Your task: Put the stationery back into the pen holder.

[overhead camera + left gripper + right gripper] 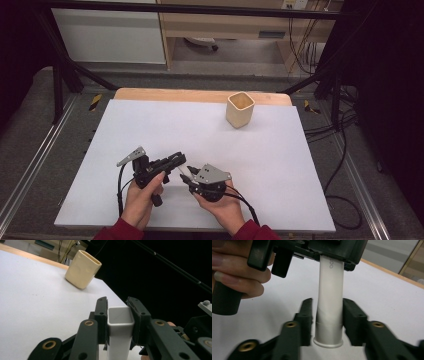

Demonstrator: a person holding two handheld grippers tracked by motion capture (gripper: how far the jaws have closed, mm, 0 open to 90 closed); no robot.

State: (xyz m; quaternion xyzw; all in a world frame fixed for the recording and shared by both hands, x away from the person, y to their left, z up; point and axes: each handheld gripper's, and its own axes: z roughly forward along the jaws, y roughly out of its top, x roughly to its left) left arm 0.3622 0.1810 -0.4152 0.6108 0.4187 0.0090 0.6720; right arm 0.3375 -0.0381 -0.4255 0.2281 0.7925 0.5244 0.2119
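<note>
White tube (120, 326) clamped in left tongs (120, 322), between parted right tongs (327, 322)

The bench (150, 130) was covered by a white sheet, a wooden strip showing along its far edge. A cream cup (240, 109) stood upright on it at upper right of centre.

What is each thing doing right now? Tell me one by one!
Left gripper: fingers shut on the white tube's square open end.
Right gripper: fingers on either side of the tube's round end, a small gap showing, not clamped.
White tube: held up between both grippers.
Beige cup: upright, open on top, standing alone at the table's far side.
</note>
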